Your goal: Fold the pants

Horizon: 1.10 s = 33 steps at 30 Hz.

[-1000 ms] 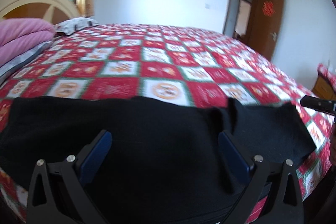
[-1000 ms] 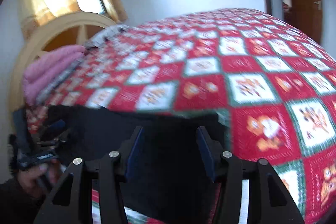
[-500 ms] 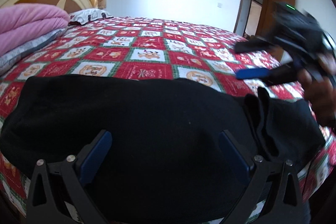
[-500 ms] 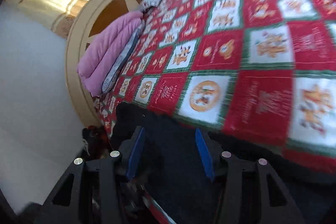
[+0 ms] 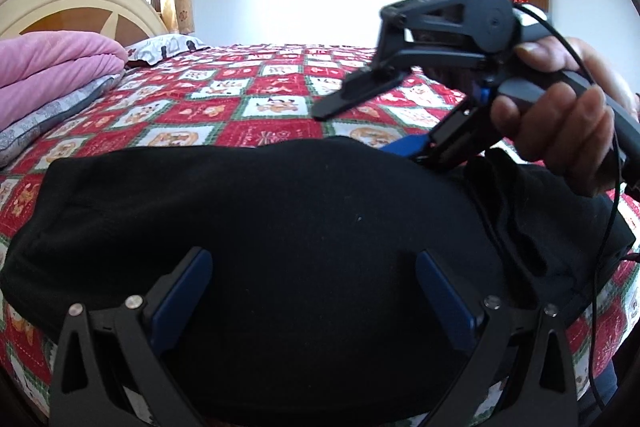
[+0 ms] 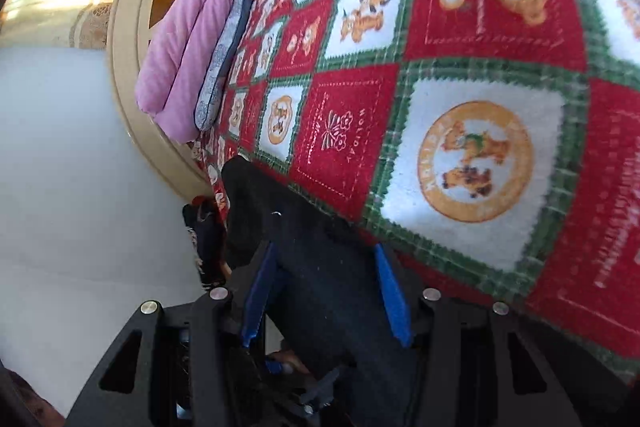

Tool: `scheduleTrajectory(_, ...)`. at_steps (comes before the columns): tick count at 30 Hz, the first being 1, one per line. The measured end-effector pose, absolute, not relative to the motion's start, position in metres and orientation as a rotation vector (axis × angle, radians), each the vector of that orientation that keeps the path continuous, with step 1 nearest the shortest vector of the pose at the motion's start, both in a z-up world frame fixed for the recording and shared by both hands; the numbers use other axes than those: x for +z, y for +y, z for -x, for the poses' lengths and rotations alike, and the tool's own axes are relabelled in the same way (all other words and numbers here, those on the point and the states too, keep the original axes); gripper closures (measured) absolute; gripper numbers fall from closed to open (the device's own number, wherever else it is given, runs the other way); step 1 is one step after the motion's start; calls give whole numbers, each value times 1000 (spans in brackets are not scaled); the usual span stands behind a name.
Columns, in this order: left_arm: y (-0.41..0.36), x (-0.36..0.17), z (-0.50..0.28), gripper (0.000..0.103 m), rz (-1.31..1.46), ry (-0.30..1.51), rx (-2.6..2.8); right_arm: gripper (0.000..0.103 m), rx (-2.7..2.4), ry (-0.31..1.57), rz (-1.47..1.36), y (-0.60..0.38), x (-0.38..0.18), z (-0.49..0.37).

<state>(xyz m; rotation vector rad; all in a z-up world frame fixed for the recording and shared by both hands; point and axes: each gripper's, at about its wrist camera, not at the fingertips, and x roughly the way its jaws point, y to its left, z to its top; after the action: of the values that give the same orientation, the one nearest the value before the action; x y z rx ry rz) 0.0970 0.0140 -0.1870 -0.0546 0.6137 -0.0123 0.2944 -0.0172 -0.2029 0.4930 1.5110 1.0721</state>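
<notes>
The black pants (image 5: 280,247) lie flat along the near edge of the bed (image 5: 280,99), on its red patchwork quilt, their long axis running side to side in front of me, parallel to that edge; a bunched, creased end sits toward the door side, the smoother end toward the headboard (image 5: 80,7) and the pink blanket (image 5: 52,67). My left claw (image 5: 312,291) hangs directly over the middle of the pants, so it is the nearer of my two for any grab along the near hem; its blue pads stand wide apart with only cloth seen beyond them, and I judge that they clamp nothing, though whether the tips brush the fabric I cannot tell. My right claw (image 6: 326,291), seen from the left wrist as the black tool in my right hand (image 5: 560,123), is over the far edge of the pants, pointing along them toward the headboard. Its pads stand about half apart, and dark cloth fills the gap between them; no pinch shows, so I read it as holding nothing. The coming move, as I judge it, turns on that far edge.
</notes>
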Motion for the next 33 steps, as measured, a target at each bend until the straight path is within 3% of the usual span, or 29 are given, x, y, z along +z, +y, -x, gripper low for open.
scheduleTrajectory(10,11,-189,-96,0,46,596,0,51,1133,1574,-572,1,-216,-301)
scheduleTrajectory(13,11,-189,-96,0,44,591,2,52,1170,1493,-607,1,-203,-300)
scheduleTrajectory(15,11,-189,-95,0,46,589,1,69,1212,1434,-629,3,-194,-296)
scheduleTrajectory(16,11,-190,-95,0,46,589,0,83,1216,1415,-610,6,-191,-292)
scheduleTrajectory(20,11,-190,-95,0,46,587,-1,89,1128,1437,-476,14,-195,-288)
scheduleTrajectory(25,11,-190,-95,0,47,585,0,87,1086,1402,-459,-7,-187,-297)
scheduleTrajectory(27,11,-190,-95,0,47,585,0,78,1049,1408,-467,-21,-186,-304)
scheduleTrajectory(33,9,-190,-94,0,47,580,2,77,1026,1527,-472,-32,-203,-310)
